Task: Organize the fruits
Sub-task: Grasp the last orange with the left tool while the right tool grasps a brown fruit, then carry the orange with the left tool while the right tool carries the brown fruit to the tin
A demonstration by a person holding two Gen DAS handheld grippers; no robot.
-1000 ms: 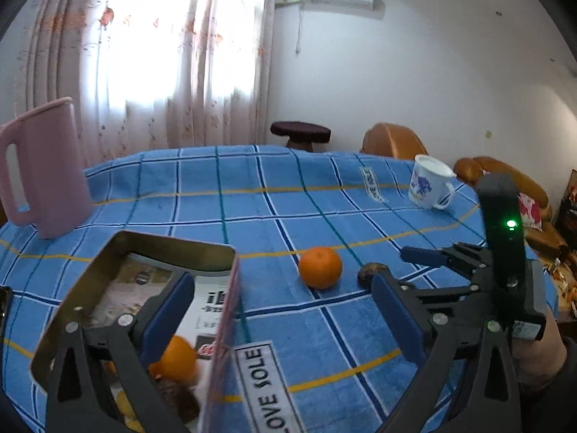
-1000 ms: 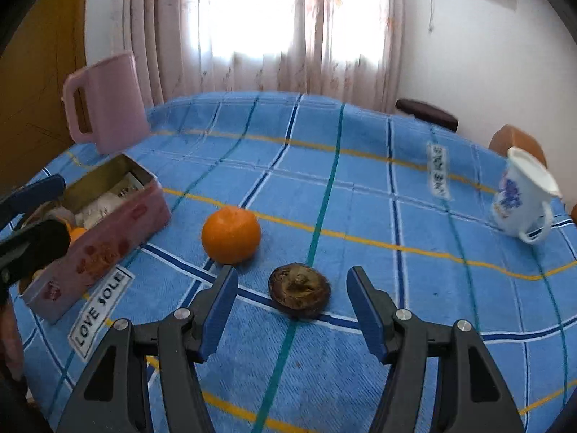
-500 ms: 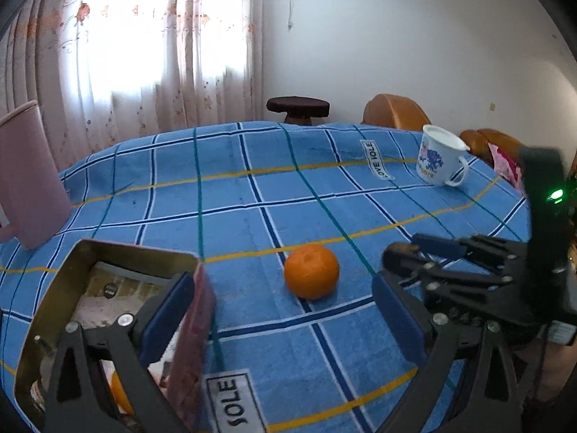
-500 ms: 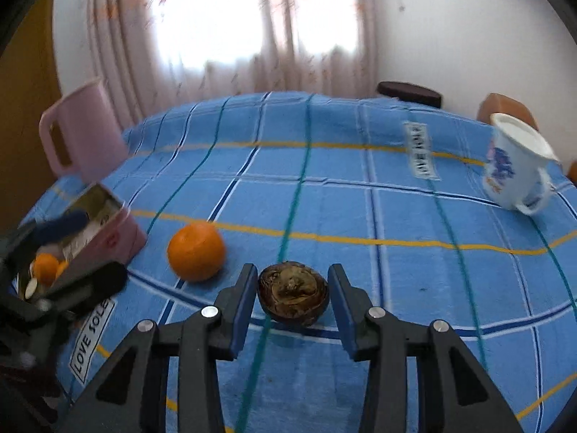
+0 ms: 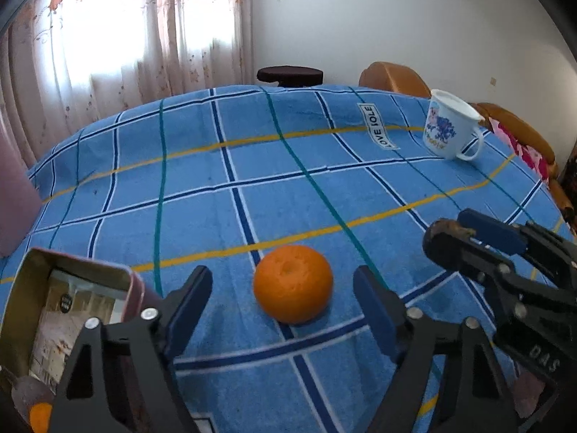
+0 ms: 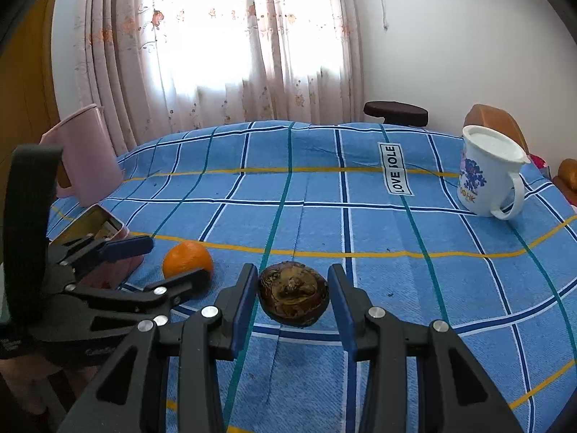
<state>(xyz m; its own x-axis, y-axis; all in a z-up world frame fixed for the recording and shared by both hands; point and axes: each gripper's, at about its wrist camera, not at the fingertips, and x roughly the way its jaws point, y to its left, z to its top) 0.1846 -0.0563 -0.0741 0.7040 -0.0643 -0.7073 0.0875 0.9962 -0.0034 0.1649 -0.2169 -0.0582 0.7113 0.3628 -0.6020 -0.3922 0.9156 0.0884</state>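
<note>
Two loose fruits on the cloth: one orange (image 5: 293, 284) and one dark brown, shrivelled fruit (image 6: 294, 293). We count a second small orange piece (image 5: 40, 416) low in the tin (image 5: 21, 290), partly cut off by the frame edge.

We see the orange resting round on the cloth, no long axis to speak of, its dimpled end turned up and toward the left camera. It sits between the fingers of the left gripper (image 5: 283, 301), which are closing; a gap shows on both sides, pads not touching it.

The brown fruit is squat, wider than tall, its long axis running across between the pads of the right gripper (image 6: 293, 294), cratered top facing up. Both blue pads press its sides, so we note it as gripped. From the left view it appears at the tip of that gripper, to the right of the orange.

Surface: blue checked tablecloth (image 5: 295, 187) with dark blue, green and yellow lines and white "LOVE" labels. Open tin at the near left, just beside the left gripper.

Also counted: one white mug (image 6: 487, 176) with blue print, far right; one pink jug (image 6: 90, 155), far left.

Room: sheer flowered curtains (image 6: 216, 54) over a bright window, white wall, one dark round stool (image 6: 395, 112), tan seating behind the table.
</note>
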